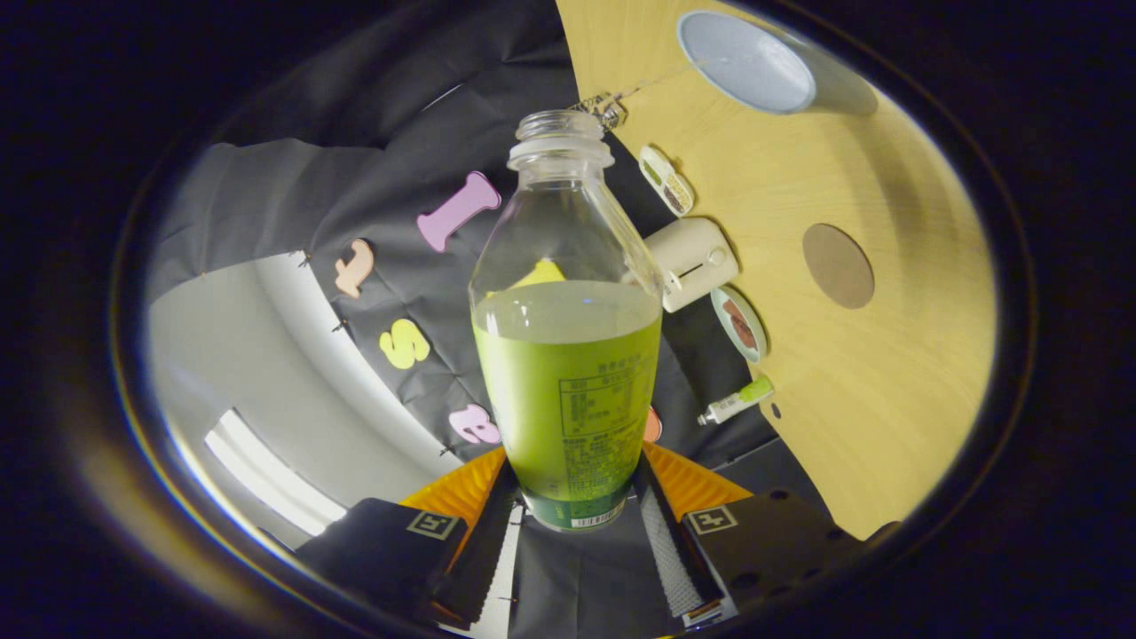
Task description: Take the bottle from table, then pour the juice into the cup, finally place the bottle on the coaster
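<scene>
The bottle [568, 337] sits between the two fingers of the claw [575, 524], which is closed on its lower body, one finger pressing on each side. It is clear, uncapped, its open mouth pointing to 12 o'clock away from the claw, and green juice fills it a little more than halfway, with a printed label over the lower part. The whole scene is tilted, so the wooden bench [887, 373] stands up like a wall from 1 o'clock down to 4 o'clock of the bottle. Along the bench's near edge, just beside the bottle, a row of small things lies: a small metal clip [606, 109] at 12 o'clock by the mouth, a small oval case [666, 180] at 1 o'clock, a cream box with a slot [691, 261] at 2 o'clock partly hidden behind the bottle's shoulder, a round tin with a green rim [739, 323] at 3 o'clock, and a small white tube with a green cap [735, 402] at 4 o'clock. Further out on the bench, well apart from the bottle, the round brown coaster [838, 265] lies flat at 2 o'clock, and the pale blue cup [747, 62] stands at 1 o'clock, its open rim showing. Between the bottle's mouth and the cup come the clip and the oval case.
</scene>
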Demonstrator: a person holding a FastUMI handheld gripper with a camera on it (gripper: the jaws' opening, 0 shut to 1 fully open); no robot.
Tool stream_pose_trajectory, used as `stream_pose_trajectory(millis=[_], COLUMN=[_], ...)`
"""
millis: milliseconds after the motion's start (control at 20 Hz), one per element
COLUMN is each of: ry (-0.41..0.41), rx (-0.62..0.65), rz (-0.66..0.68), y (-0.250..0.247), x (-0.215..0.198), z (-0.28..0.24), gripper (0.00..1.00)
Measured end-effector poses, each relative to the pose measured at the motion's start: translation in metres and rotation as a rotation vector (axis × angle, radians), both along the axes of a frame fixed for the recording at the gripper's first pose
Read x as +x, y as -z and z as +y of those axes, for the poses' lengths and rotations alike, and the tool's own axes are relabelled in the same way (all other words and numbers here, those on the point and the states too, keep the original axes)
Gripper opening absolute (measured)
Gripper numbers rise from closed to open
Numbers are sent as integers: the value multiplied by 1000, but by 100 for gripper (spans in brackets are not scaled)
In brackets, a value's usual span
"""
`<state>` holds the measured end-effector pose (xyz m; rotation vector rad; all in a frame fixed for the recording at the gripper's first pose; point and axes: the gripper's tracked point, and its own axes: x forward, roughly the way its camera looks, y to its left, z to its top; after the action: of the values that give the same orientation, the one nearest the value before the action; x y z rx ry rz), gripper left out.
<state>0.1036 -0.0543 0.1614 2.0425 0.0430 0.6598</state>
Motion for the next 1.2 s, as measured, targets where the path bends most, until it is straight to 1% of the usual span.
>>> stream_pose_trajectory(millis=[250,500,900,1200], ry=[8,15,14,33], rx=[53,74,81,49], rz=[-17,-23,-22,-21], y=[-6,-8,-7,-6], x=[2,4,5,6], z=[-8,-12,-14,-15], gripper=[78,78,78,78])
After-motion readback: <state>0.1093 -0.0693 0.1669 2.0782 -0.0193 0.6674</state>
